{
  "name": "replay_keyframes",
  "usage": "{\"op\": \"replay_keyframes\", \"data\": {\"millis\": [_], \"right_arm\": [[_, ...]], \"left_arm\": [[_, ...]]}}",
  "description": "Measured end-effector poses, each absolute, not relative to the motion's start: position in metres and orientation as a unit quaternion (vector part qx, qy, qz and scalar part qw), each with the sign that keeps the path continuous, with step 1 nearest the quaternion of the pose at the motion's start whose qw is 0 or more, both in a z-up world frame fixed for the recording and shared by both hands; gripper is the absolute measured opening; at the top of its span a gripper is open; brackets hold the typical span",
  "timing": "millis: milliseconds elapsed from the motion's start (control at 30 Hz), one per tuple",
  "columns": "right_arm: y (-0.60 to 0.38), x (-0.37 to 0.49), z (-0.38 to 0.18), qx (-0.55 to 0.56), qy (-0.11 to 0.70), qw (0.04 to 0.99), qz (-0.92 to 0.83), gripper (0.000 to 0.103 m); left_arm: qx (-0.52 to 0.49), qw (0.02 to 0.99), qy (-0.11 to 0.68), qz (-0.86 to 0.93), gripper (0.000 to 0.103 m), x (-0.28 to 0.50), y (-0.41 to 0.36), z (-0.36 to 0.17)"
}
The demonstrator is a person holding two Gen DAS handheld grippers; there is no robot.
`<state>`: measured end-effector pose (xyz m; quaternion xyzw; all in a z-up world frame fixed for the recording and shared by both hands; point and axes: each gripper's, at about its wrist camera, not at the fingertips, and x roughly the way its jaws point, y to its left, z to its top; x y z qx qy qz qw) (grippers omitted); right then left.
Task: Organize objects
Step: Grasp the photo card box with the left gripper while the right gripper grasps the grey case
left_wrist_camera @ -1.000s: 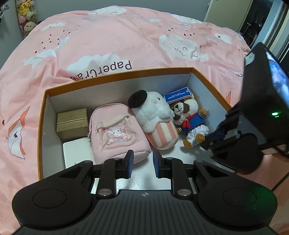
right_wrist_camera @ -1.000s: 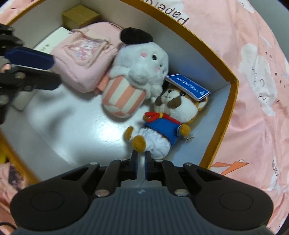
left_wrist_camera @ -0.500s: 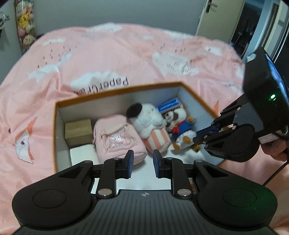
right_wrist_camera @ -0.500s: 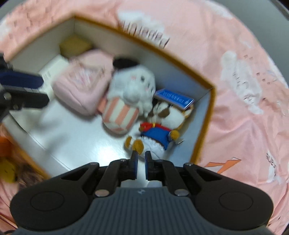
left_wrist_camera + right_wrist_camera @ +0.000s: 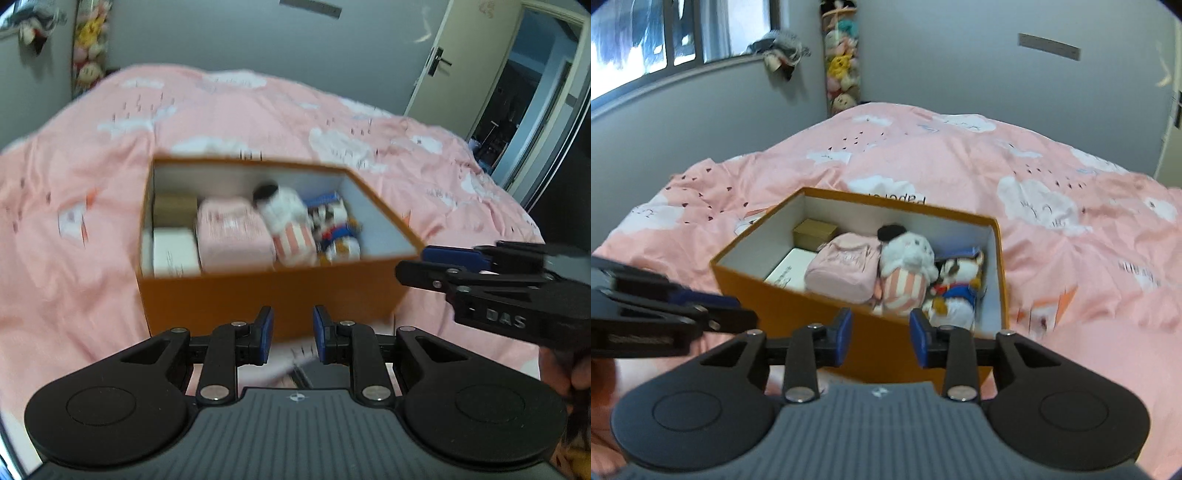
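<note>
An orange box [image 5: 258,295] [image 5: 798,295] sits on the pink bed. Inside it lie a pink pouch [image 5: 231,230] [image 5: 846,267], a white plush with a striped body [image 5: 290,225] [image 5: 905,266], a dog plush in blue [image 5: 338,232] [image 5: 955,284], a blue card [image 5: 323,197], a brown box [image 5: 173,208] [image 5: 814,232] and a white box [image 5: 175,251] [image 5: 788,271]. My left gripper [image 5: 291,336] is open and empty, just in front of the box's near wall. My right gripper [image 5: 881,336] is open and empty, also in front of the box; it also shows in the left wrist view [image 5: 480,273].
The pink cloud-print bedcover [image 5: 1052,206] spreads around the box. A grey wall with hanging plush toys [image 5: 840,74] stands behind. A window [image 5: 665,33] is at the left and a door [image 5: 461,66] at the right.
Both grippers have pulled back and up out of the box, which now lies farther off. The right gripper has opened from nearly shut. The left gripper's gap has stayed about the same.
</note>
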<state>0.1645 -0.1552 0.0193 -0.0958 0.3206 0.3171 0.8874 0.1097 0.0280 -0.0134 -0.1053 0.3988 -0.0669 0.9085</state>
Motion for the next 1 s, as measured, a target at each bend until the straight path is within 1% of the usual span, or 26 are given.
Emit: {"op": "replay_keyframes", "data": {"millis": [100,267,367,433,600,733,933,967,1000], "right_arm": [[-0.165,0.146,0.002,-0.069,0.327,0.895,0.296,0.047],[-0.167,0.126,-0.028,-0.077,0.322,0.906,0.262,0.048],[-0.161,0.117,-0.041,-0.098,0.318,0.908,0.252,0.051],[-0.157,0.117,-0.048,-0.104,0.327,0.905,0.252,0.054],[-0.157,0.122,-0.062,-0.092,0.36,0.896,0.245,0.054],[-0.159,0.129,-0.073,-0.074,0.388,0.885,0.245,0.054],[-0.159,0.133,-0.086,-0.068,0.407,0.877,0.247,0.054],[-0.16,0.134,-0.087,-0.063,0.41,0.876,0.247,0.054],[-0.16,0.136,-0.088,-0.059,0.414,0.874,0.248,0.054]], "left_arm": [[-0.098,0.904,0.41,-0.068,0.025,0.103,0.022,-0.029],[-0.102,0.895,0.432,-0.05,0.025,0.101,0.021,-0.043],[-0.089,0.891,0.443,-0.036,0.025,0.098,0.022,-0.051],[-0.109,0.88,0.46,-0.041,0.025,0.1,0.028,-0.058],[-0.166,0.856,0.487,-0.052,0.025,0.1,0.039,-0.075],[-0.175,0.848,0.499,-0.042,0.025,0.102,0.04,-0.083],[-0.194,0.828,0.524,-0.045,0.025,0.107,0.043,-0.097],[-0.198,0.825,0.527,-0.047,0.028,0.108,0.042,-0.099],[-0.202,0.822,0.53,-0.047,0.036,0.109,0.043,-0.101]]}}
